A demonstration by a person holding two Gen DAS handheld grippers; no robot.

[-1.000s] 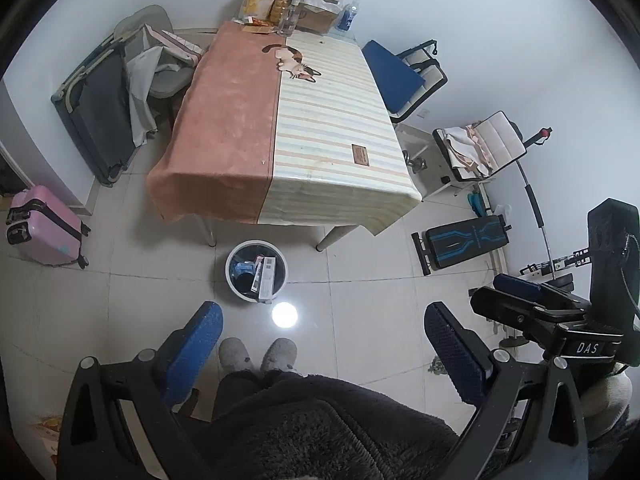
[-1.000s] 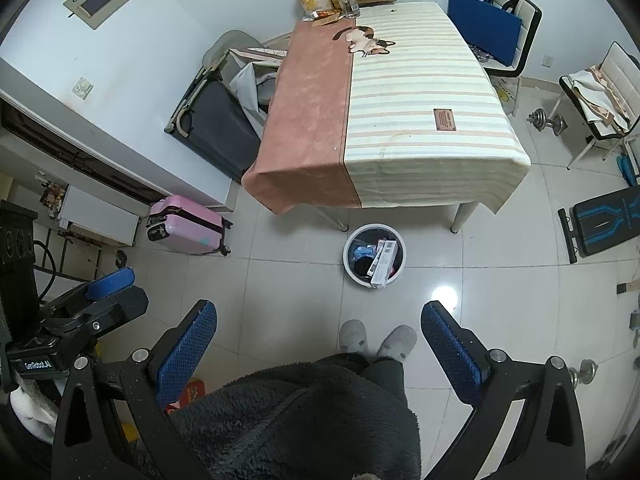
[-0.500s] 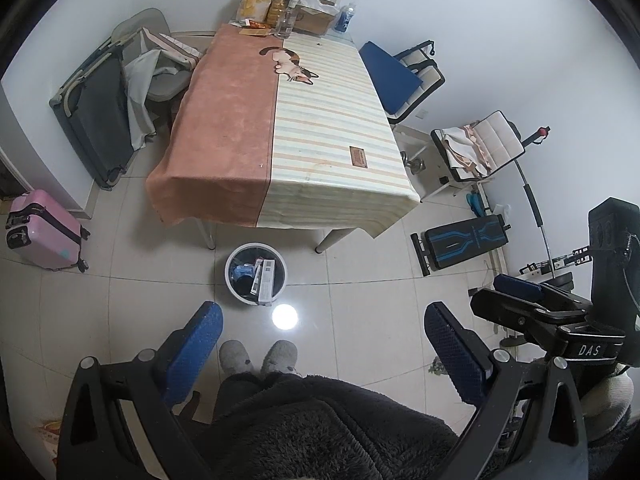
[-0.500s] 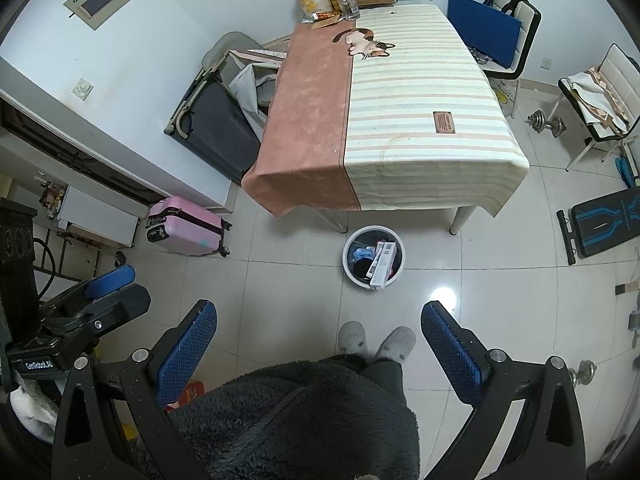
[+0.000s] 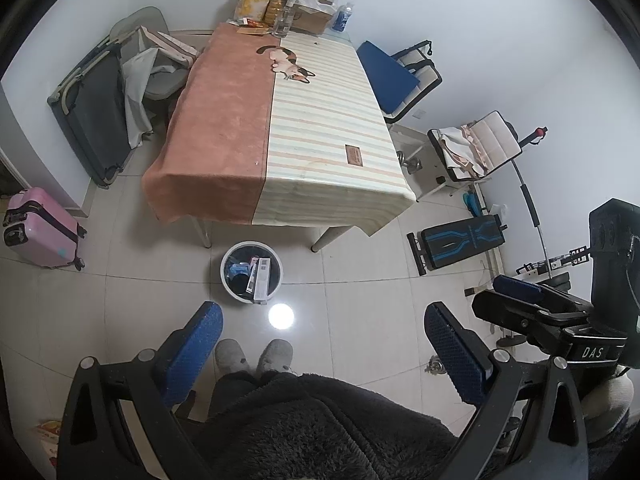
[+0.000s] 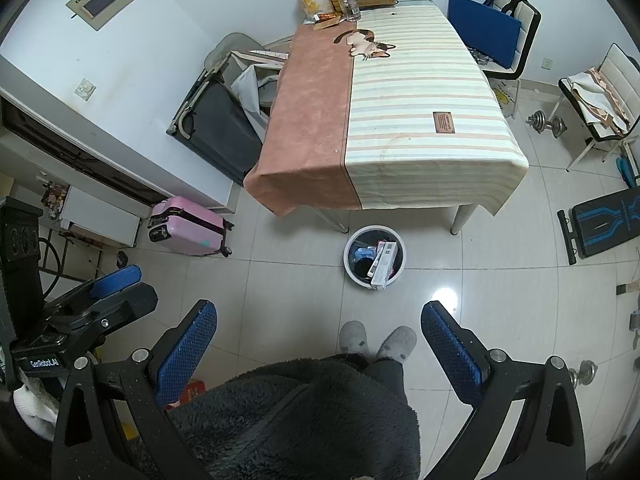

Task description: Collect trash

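A white trash bin stands on the tiled floor just in front of the table. Inside it lie a white carton and crumpled blue wrapping. The long table carries a pink and striped cloth, with a snack bag, bottles and a cardboard box at its far end. My left gripper and right gripper both hang open and hold nothing, high above the floor and short of the bin. Each also shows in the other's view, the left gripper and the right gripper.
A person's grey slippers and dark fleece garment fill the near floor. A pink suitcase and a folded cot sit left. Chairs, a weight bench and a dumbbell crowd the right side.
Almost nothing differs. The left wrist view has drifted very slightly; both grippers stay open and hold nothing.
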